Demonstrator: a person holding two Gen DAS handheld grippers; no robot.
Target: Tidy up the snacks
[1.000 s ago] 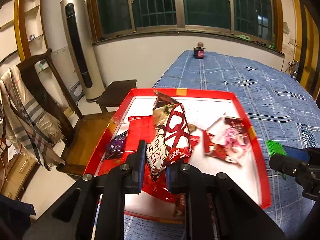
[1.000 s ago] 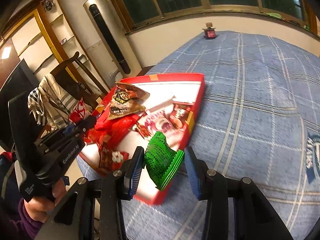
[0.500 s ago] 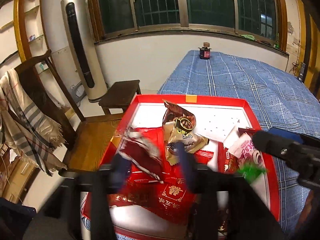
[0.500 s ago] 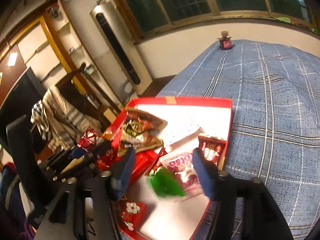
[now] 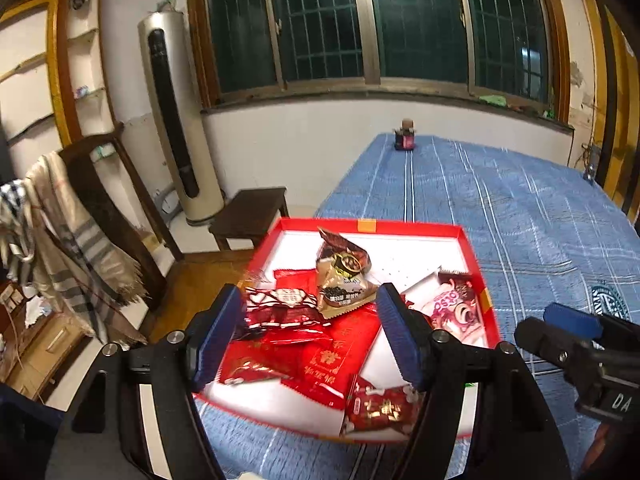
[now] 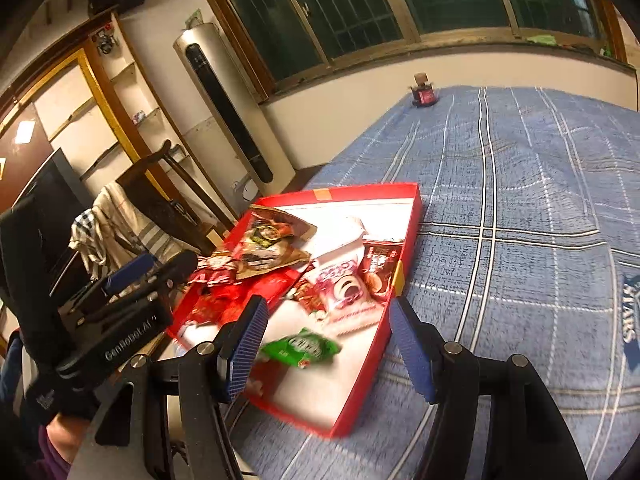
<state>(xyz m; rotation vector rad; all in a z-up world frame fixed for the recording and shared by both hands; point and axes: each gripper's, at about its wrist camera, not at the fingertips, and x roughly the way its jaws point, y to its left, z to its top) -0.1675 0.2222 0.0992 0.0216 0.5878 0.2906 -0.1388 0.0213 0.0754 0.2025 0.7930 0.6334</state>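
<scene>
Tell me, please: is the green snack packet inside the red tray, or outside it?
Inside. The green snack packet lies on the white floor of the red tray, near its front corner, within the walls and apart from the open right gripper.

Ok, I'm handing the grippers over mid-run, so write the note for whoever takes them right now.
Left gripper: jaws opening, nothing between the pads, held above the red tray.
Right gripper: open, empty, over the tray's near corner.
Things: green packet lies in the tray below the right gripper; red-and-white packet lies on the pile of red packets; brown packet and pink packet are also inside.
Done: every snack in view is in the tray.
Left: none visible on the blue cloth; only a small jar at the far end. Look outside these views before stopping.
</scene>
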